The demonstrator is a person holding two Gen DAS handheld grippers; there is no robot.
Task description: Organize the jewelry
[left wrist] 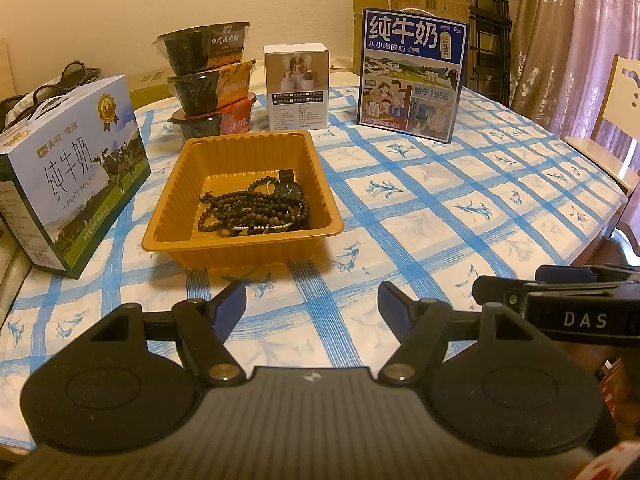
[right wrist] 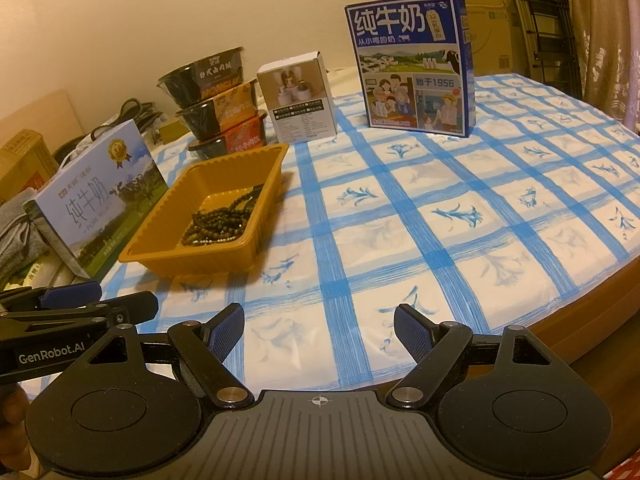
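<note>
1. A pale milk carton [left wrist: 76,168] printed with cows is lying at the far left of the table [left wrist: 440,216], which is wearing a white cloth crossed with blue checks.
2. Just right of it, an orange plastic tray [left wrist: 240,236] is sitting on the cloth, well ahead of both tools.
3. Inside the tray, strands of dark beads [left wrist: 248,212] are lying tangled toward its near right corner, with a black watch [left wrist: 289,189] resting on top of them and a thin pale beaded strand [left wrist: 260,227] crossing the near edge of the pile.
4. Behind the tray, three instant-food bowls [left wrist: 208,80] are standing stacked; a small white box [left wrist: 297,86] is standing beside them.
5. Further right, a blue milk box [left wrist: 412,76] is standing upright near the back of the table.
6. The left gripper [left wrist: 312,308] is hovering over the near edge of the cloth, its jaws spread wide and holding nothing.
7. The right gripper [right wrist: 319,330] is hovering alongside it to the right, its jaws likewise gaping wide, with only bare cloth between them.
</note>
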